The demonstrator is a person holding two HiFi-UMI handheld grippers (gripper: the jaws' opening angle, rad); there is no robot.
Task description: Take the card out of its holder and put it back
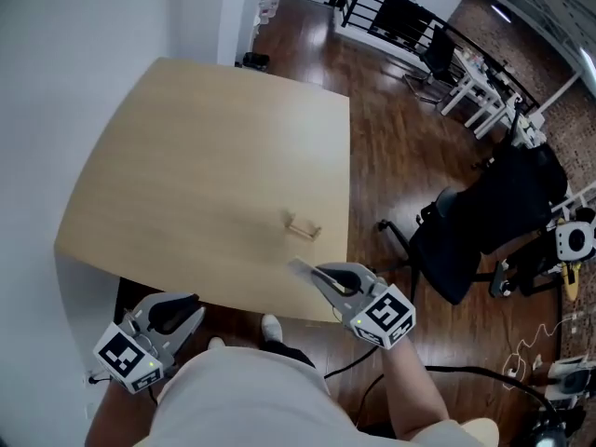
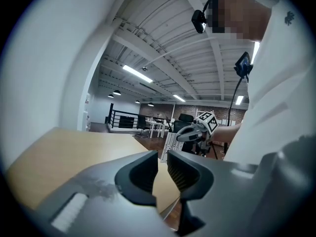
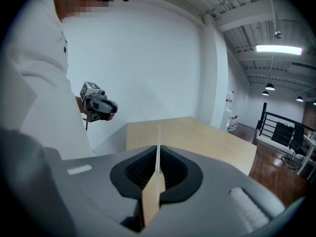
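Card (image 3: 158, 147) is pinched edge-on in the right gripper (image 1: 324, 277), out of the holder (image 1: 303, 224). The holder lies on the table (image 1: 186, 156) just ahead of the card's free end. Left gripper (image 1: 186, 310), jaws slightly apart and empty, hangs farther off.

holder (image 1: 303, 224) sitting on table (image 1: 186, 175) nr right-front edge, card (image 1: 298, 267) sitting in right gripper (image 1: 307, 273) just before holder, left gripper (image 1: 191, 315) hanging off table front-left, chair (image 1: 484, 222) standing right of table
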